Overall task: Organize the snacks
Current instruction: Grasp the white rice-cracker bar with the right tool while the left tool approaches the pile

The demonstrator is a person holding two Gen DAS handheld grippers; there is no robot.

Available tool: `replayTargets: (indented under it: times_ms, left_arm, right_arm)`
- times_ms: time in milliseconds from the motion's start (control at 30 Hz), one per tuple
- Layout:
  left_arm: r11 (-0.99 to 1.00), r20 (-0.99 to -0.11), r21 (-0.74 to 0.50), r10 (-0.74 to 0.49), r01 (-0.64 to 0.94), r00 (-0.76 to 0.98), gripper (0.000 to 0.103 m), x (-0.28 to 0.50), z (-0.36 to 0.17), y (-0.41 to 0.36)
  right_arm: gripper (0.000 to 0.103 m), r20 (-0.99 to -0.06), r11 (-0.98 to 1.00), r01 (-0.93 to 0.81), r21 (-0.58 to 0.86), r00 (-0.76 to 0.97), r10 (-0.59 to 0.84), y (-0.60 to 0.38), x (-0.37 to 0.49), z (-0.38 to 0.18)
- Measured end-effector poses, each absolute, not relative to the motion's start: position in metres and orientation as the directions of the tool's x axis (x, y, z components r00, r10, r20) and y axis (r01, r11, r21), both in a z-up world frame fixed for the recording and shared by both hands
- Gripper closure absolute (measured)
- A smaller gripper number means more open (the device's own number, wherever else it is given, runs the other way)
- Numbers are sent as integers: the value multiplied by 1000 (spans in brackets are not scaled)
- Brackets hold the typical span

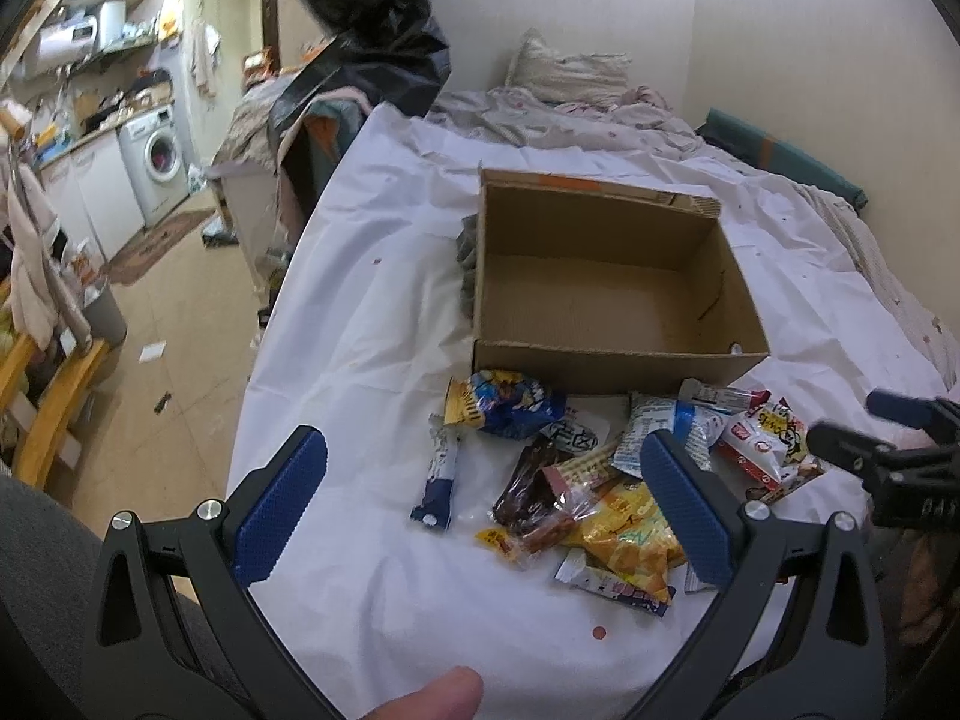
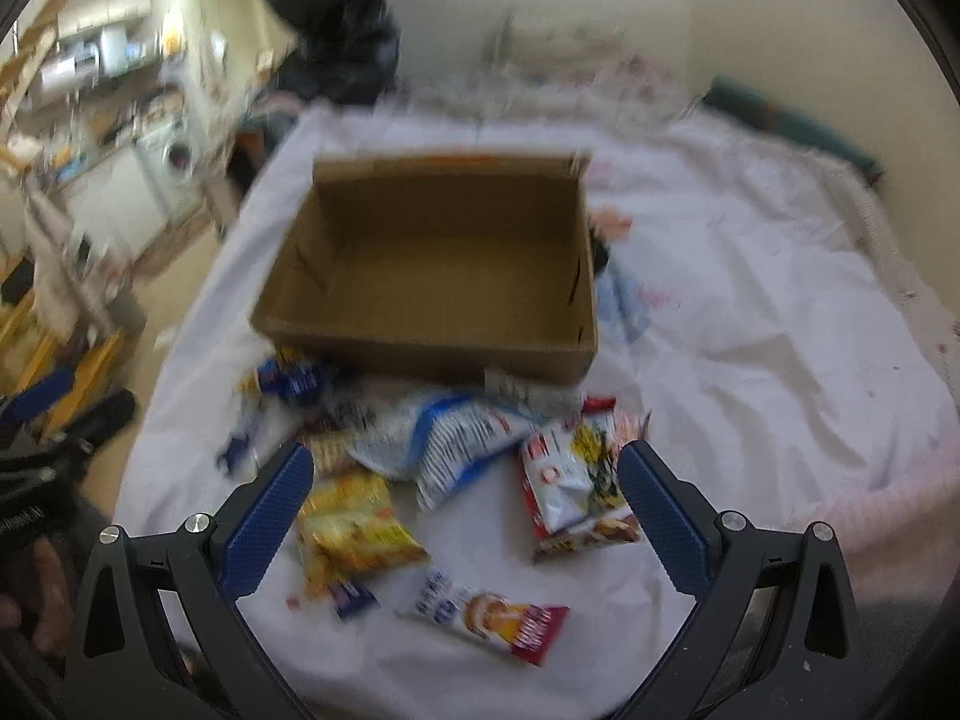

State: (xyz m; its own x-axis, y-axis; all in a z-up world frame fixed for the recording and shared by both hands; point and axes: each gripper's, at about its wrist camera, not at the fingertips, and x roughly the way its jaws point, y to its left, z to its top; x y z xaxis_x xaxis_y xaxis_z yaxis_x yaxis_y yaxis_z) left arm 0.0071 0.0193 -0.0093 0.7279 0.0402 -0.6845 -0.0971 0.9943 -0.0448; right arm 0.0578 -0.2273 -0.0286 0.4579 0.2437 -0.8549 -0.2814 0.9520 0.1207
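**A:** Two grippers hang over the snack pile, both with jaws spread wide and nothing between them. Which is nearer to something graspable?

**B:** Start with the big things. The cardboard box point(image 1: 612, 276) sits open and empty on the white sheet point(image 1: 372, 312) of the bed, past the pile from both grippers. Everything has to travel forward, away from the person, over the near wall of the box.

**A:** And the pile itself?

**B:** It lies just in front of that near wall, loose and overlapping. The left gripper point(image 1: 498, 510) has the yellow chip bag point(image 1: 630, 540) and a dark brown packet point(image 1: 531, 498) between and just ahead of its fingers. The right gripper point(image 2: 465, 516) frames the same yellow bag at its left finger and the red-and-white packet point(image 2: 570, 486) touching or almost touching its right finger; its view is smeared, so I can't say which.

**A:** Long axes?

**B:** The red-and-white packet runs roughly fore-and-aft, so I'd judge the right jaws could close across its width. The snack bar point(image 2: 486, 618) nearest the right camera lies crosswise, below the fingertips.

**A:** The room?

**B:** Cluttered: a washing machine point(image 1: 156, 156) far left, a black bag point(image 1: 366, 18) hanging beyond the bed.
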Motion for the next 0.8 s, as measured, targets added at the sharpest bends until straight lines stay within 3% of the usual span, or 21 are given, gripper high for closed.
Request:
replayTargets:
  times_ms: [100, 200, 367, 500, 567, 700, 800]
  left_arm:
    - [992, -718, -40, 54, -118, 694, 0, 14, -16, 24]
    - [988, -760, -59, 48, -142, 648, 0, 22, -26, 31]
    - [981, -791, -69, 58, -183, 609, 0, 24, -34, 40]
    - [980, -798, -57, 69, -189, 599, 0, 25, -37, 42]
    - [979, -800, -57, 73, -196, 596, 0, 25, -38, 43]
    - [976, -803, -65, 74, -210, 592, 0, 26, -38, 47]
    - [973, -806, -74, 72, -221, 587, 0, 28, -38, 51]
  right_arm:
    - [3, -967, 906, -419, 54, 205, 152, -219, 73, -70]
    - [11, -993, 829, -555, 72, 35, 109, -200, 65, -102]
    - [13, -1000, 662, -749, -25, 22, -12, -155, 50, -137]
    - [35, -999, 616, -787, 9, -39, -37, -136, 53, -165]
    - [38, -997, 598, -801, 16, -58, -51, -129, 52, -175]
    - [70, -999, 604, -797, 10, -41, -36, -124, 51, -175]
    - [70, -998, 643, -765, 43, -57, 0, -125, 59, -164]
